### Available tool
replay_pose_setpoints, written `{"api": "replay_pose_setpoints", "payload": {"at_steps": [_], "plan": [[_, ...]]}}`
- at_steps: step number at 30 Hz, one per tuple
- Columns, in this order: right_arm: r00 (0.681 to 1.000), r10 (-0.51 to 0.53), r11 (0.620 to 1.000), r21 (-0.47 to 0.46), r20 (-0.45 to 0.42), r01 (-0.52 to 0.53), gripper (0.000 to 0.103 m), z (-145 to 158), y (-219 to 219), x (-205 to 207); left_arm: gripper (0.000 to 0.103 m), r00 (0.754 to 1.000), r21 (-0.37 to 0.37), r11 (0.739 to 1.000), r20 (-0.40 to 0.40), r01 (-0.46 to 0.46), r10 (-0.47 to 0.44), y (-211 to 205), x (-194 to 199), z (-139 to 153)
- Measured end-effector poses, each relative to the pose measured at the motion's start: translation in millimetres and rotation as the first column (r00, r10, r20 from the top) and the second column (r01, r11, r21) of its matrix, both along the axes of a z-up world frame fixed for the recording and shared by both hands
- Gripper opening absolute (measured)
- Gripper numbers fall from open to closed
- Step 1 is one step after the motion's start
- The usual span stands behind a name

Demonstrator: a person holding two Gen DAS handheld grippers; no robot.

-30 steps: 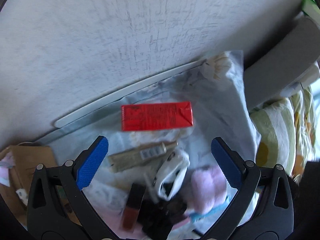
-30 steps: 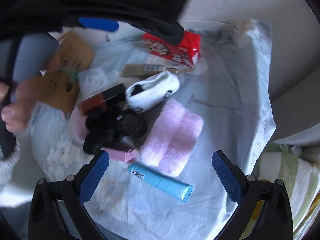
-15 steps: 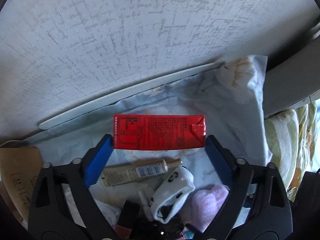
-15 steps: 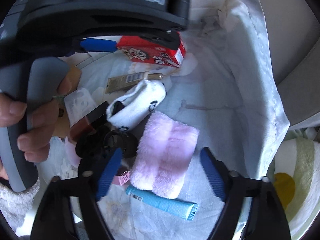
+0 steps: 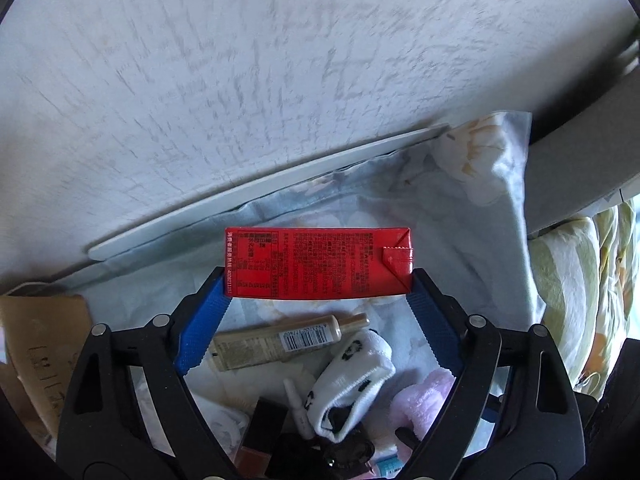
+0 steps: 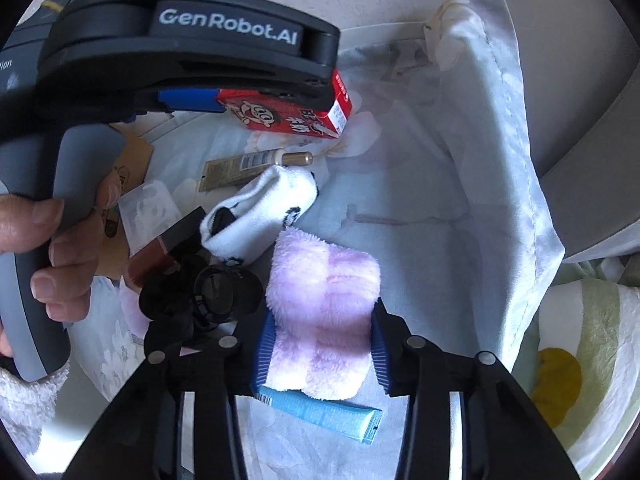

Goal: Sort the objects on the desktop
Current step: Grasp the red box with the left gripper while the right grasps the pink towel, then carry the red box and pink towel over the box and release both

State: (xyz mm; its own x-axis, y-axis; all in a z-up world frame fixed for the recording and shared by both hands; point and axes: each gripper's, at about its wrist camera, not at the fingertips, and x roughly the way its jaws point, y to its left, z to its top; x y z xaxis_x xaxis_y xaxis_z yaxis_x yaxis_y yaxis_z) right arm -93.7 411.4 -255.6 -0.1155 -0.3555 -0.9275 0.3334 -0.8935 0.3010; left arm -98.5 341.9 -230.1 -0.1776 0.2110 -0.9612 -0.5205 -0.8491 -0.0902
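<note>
My left gripper (image 5: 318,286) is shut on a red drink carton (image 5: 316,262), its blue pads at the carton's two ends; the carton also shows in the right wrist view (image 6: 304,116) under the left gripper body. My right gripper (image 6: 320,346) is shut on a fluffy pink cloth (image 6: 324,304), its pads pressed on both sides. Nearby on the pale floral cloth (image 6: 460,200) lie a white sock (image 6: 260,208), a beige tube (image 5: 280,340), a light blue tube (image 6: 320,412), a dark red-brown bottle (image 6: 164,248) and black round items (image 6: 208,292).
A white wall (image 5: 280,60) rises just behind the table's white edge strip (image 5: 260,188). Brown cardboard (image 5: 36,344) lies at the left. A grey chair back (image 5: 580,168) and a green-striped pillow (image 6: 592,352) are on the right.
The left gripper moved forward and closed on the red carton. The right gripper moved in and closed on the pink cloth.
</note>
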Motion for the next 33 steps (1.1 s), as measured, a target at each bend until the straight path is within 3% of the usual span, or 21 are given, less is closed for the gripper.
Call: {"api": "replay_pose_setpoints", "payload": {"at_steps": [8, 12, 17, 22, 33], "plan": [[1.000, 0.005, 1.000, 0.001, -0.019, -0.005, 0.039, 21, -1, 1, 0.087, 0.999, 0.009, 0.999, -0.036, 0.039, -0.039, -21, 30, 44], [1.000, -0.001, 1.000, 0.007, 0.003, 0.001, 0.038, 35, 0, -2, 0.087, 0.996, 0.004, 0.998, -0.067, 0.067, -0.067, -24, 19, 72], [1.000, 0.021, 0.998, 0.057, -0.017, -0.020, 0.038, 53, 0, 6, 0.087, 0.996, 0.037, 0.997, -0.056, 0.071, -0.069, -63, 33, 95], [0.999, 0.036, 0.998, 0.045, -0.001, -0.035, 0.039, 75, -1, -1, 0.087, 0.996, 0.060, 0.996, -0.062, 0.063, -0.060, -100, 39, 106], [0.967, 0.230, 0.970, 0.104, -0.106, -0.219, 0.039, 131, -109, -15, 0.087, 0.990, 0.059, 0.995, -0.109, -0.086, 0.092, -228, 21, 146]]}}
